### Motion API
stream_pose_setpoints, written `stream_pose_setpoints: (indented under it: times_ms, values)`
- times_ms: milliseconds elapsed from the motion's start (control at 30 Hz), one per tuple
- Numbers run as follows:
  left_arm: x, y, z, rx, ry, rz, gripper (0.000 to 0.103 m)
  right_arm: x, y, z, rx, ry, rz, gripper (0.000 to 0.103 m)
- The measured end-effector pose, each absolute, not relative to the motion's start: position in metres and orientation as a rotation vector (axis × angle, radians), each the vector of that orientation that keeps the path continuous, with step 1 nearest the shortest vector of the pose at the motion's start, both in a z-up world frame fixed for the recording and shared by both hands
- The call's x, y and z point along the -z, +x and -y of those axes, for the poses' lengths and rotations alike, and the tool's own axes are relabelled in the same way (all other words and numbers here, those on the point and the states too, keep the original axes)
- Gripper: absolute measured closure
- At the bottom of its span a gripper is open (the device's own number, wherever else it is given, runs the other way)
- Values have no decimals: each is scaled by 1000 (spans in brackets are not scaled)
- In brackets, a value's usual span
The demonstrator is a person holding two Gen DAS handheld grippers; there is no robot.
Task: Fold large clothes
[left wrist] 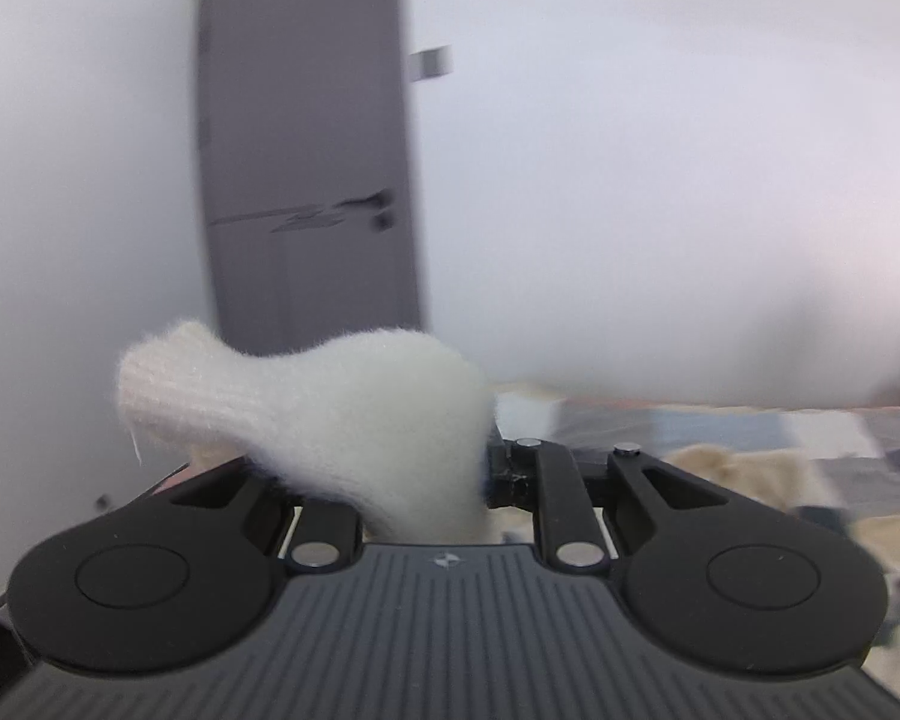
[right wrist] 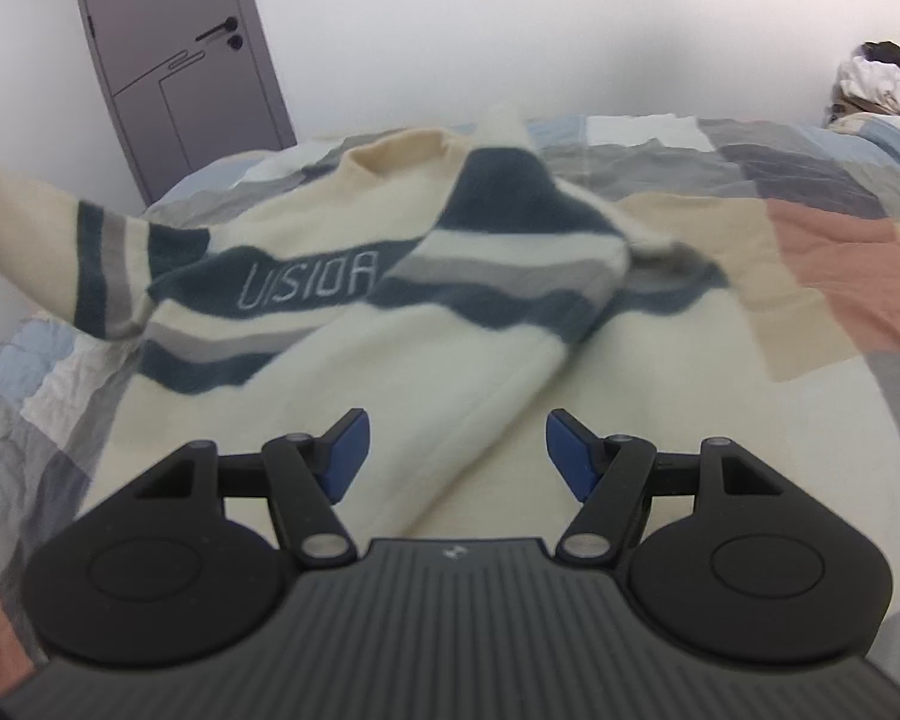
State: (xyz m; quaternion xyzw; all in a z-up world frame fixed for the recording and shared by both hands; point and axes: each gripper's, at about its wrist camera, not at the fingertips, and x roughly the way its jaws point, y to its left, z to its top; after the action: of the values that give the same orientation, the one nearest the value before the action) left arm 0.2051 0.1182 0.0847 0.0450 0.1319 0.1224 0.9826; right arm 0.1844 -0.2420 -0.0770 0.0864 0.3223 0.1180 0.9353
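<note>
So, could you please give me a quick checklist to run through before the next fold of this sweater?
1. Left tool shut on the cream cuff: ok.
2. Sleeve lifted off the bed: ok.
3. Right tool open and empty: ok.
4. Sweater body flat: not ok, the other sleeve lies folded across it.
5. Bedspread bare beside the sweater: ok.
6. Hem position: cannot tell.

Both views are bright, with soft, even light and faint shadows. The left view is smeared with motion blur across the door and bed. Fisheye bending curves the edges, and the corners darken.
</note>
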Motion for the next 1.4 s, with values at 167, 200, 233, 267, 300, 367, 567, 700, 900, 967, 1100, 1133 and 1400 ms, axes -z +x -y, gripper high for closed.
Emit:
stream_pose_setpoints:
  times_ms: [167, 200, 233, 267, 300, 367, 567, 700, 900, 967, 1100, 1133, 1400]
  values:
    - [-58, 202, -12, -45, 177, -271, 82, 64, 174, 278, -191, 235, -638, 35]
    - [-48, 203, 6, -12, 182, -280, 82, 61, 172, 287, -180, 245, -620, 35]
    - [-36, 205, 23, 15, 188, -294, 82, 59, 169, 295, -168, 264, -607, 35]
    - [-22, 208, 40, 41, 196, -314, 82, 58, 168, 303, -153, 281, -602, 35]
    - [-7, 211, 54, 64, 206, -338, 82, 58, 168, 311, -139, 296, -600, 35]
    - [26, 217, 81, 106, 224, -399, 82, 60, 169, 324, -109, 321, -595, 35]
    - [132, 234, 107, 110, 243, -563, 82, 70, 181, 356, -69, 447, -581, 35]
    - [168, 245, 98, 97, 197, -616, 82, 80, 187, 363, -20, 453, -587, 35]
    - [150, 237, 96, 172, 133, -671, 61, 86, 195, 362, -20, 454, -570, 35]
    - [136, 221, 88, 197, 80, -687, 41, 87, 198, 357, -31, 433, -583, 35]
    - [119, 178, 59, 231, 10, -729, 40, 83, 196, 342, -42, 365, -575, 35]
    - [116, 165, 49, 225, -3, -733, 39, 82, 194, 337, -48, 344, -570, 35]
    - [111, 91, -30, 102, -209, -763, 39, 60, 171, 290, -191, 229, -503, 35]
